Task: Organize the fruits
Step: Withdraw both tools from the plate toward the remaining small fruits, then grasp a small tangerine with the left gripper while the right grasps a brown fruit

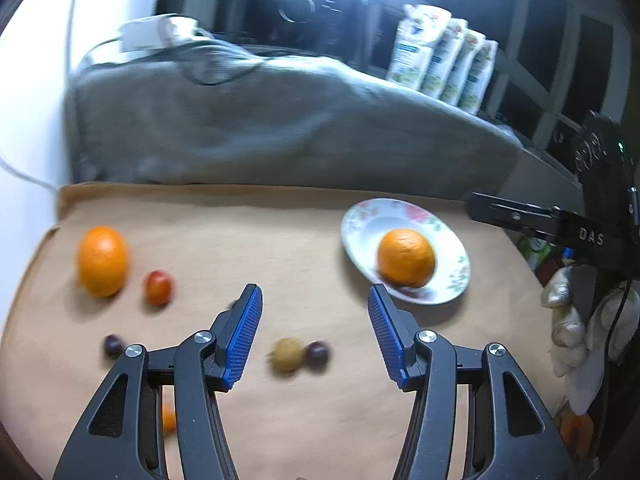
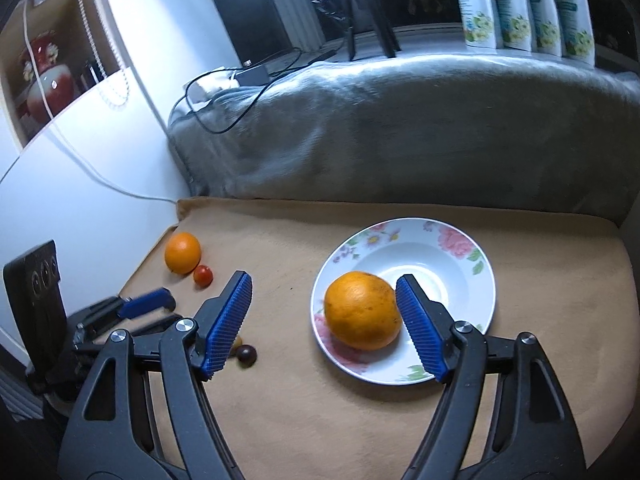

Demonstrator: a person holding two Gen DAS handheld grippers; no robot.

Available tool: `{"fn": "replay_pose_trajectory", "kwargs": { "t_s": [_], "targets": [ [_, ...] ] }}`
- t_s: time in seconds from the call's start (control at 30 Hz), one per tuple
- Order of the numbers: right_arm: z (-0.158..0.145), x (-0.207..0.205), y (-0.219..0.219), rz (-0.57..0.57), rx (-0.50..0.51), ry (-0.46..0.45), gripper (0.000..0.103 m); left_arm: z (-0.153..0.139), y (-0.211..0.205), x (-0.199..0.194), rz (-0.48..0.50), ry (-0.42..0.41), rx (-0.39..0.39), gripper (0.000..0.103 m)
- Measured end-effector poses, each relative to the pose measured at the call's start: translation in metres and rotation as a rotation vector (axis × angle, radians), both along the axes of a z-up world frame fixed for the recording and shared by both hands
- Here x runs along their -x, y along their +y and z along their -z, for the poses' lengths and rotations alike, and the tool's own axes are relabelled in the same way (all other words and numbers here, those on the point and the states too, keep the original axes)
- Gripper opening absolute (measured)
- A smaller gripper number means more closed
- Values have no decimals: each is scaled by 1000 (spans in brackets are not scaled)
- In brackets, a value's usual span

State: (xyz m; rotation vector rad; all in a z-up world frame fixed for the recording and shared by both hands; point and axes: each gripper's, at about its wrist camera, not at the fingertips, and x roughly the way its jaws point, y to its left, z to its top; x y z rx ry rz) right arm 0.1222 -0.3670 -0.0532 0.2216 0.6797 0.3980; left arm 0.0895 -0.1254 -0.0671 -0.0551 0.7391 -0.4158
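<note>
tan cloth [image 2: 360, 420] | grey blanket [image 2: 400, 140] behind | both hand-held grippers spread, empty

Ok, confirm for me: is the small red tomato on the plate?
No, the red tomato lies on the tan cloth beside the loose orange, far from the plate.

Dim room, overhead glare, motion blur, fisheye-bent edges

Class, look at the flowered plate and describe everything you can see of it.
The plate is round, white and glossy, like ceramic, with a deep centre and pink flowers with green leaves on its wide rim. It lies flat on the tan cloth, near the grey blanket. One orange sits inside, against its near-left side.
</note>
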Motion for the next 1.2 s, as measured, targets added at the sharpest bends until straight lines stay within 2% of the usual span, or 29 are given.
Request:
{"fn": "replay_pose_trajectory", "kwargs": {
  "t_s": [0.23, 0.63, 0.87, 1.03, 1.13, 1.2],
  "targets": [
    [2, 9, 23, -58, 15, -8, 77, -2, 54, 10, -113, -10, -32, 55],
    [14, 17, 82, -175, 155, -18, 77, 10, 108, 23, -214, 33, -36, 55],
    [32, 10, 108, -244, 204, 27, 77, 26, 128, 32, -245, 90, -11, 55],
    [47, 5, 125, -290, 246, 58, 77, 43, 131, 35, -229, 151, 28, 55],
    [55, 2, 134, -321, 274, 78, 70, 50, 128, 34, -213, 181, 47, 55],
    [62, 0, 141, -342, 294, 93, 69, 55, 126, 34, -202, 195, 56, 55]
  ]
}}
